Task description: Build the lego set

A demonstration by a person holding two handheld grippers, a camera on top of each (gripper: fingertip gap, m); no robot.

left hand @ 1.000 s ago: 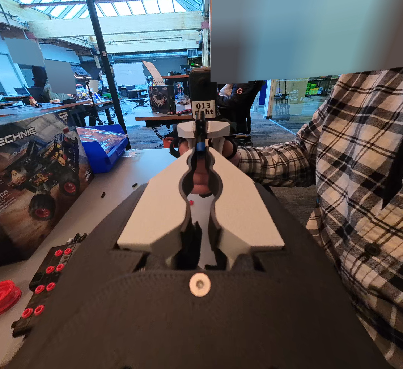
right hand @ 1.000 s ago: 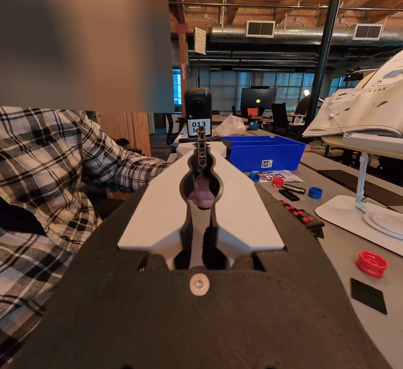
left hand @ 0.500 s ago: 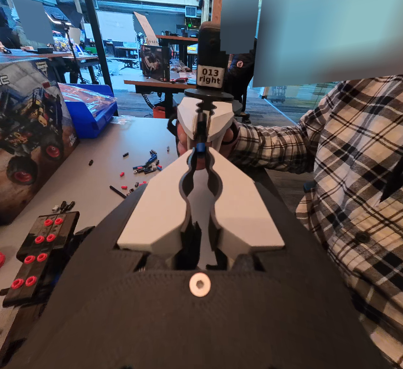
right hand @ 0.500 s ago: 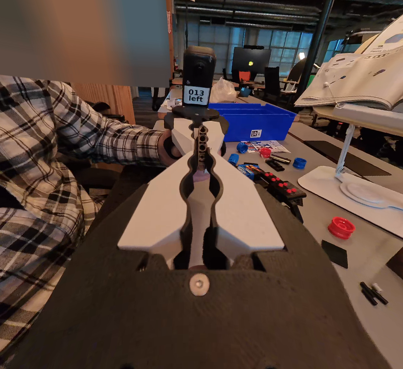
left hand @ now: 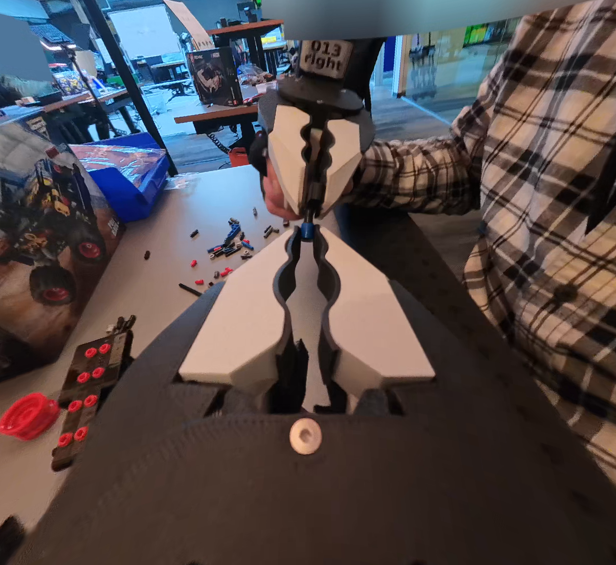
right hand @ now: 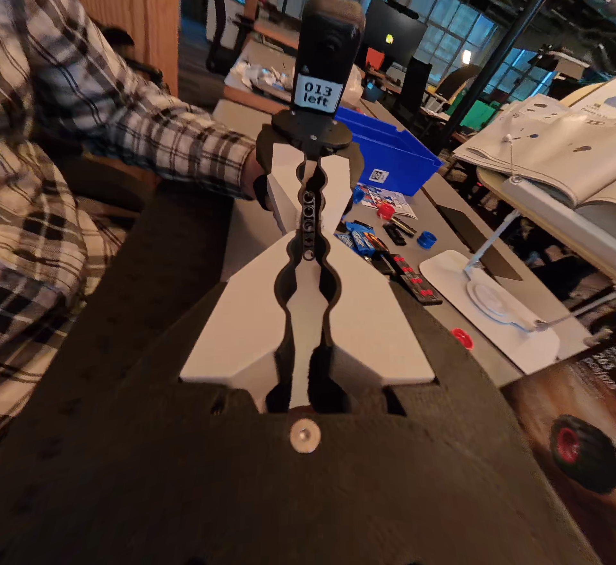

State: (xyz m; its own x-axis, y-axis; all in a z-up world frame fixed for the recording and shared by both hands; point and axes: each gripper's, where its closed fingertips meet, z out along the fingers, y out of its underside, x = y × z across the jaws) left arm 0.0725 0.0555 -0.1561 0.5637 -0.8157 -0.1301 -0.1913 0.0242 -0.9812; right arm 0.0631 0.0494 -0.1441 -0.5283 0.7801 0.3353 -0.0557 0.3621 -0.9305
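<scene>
My left gripper [left hand: 306, 236] is shut on a small blue pin [left hand: 306, 230] at its fingertips. My right gripper [right hand: 308, 246] is shut on a black beam with a row of holes [right hand: 308, 222], held upright along its fingers. The two grippers face each other tip to tip above the grey table [left hand: 160, 268]. In the left wrist view the right gripper [left hand: 311, 210] points down at the blue pin, and the beam's end [left hand: 313, 192] meets the pin. In the right wrist view the left gripper [right hand: 308, 205] stands just behind the beam.
A black assembly with red pins [left hand: 86, 392] [right hand: 413, 282] and a red wheel hub [left hand: 26, 412] [right hand: 462, 338] lie on the table. Loose small pieces [left hand: 230, 248], a set box [left hand: 50, 248], a blue bin [right hand: 393, 162] and a booklet on a white stand [right hand: 550, 148] surround them. Less than 4 cm separates the two grippers' tips.
Both grippers have tilted down toward the table and come closer together. The blue pin and the black beam stay gripped, and the beam's end now meets the pin.
</scene>
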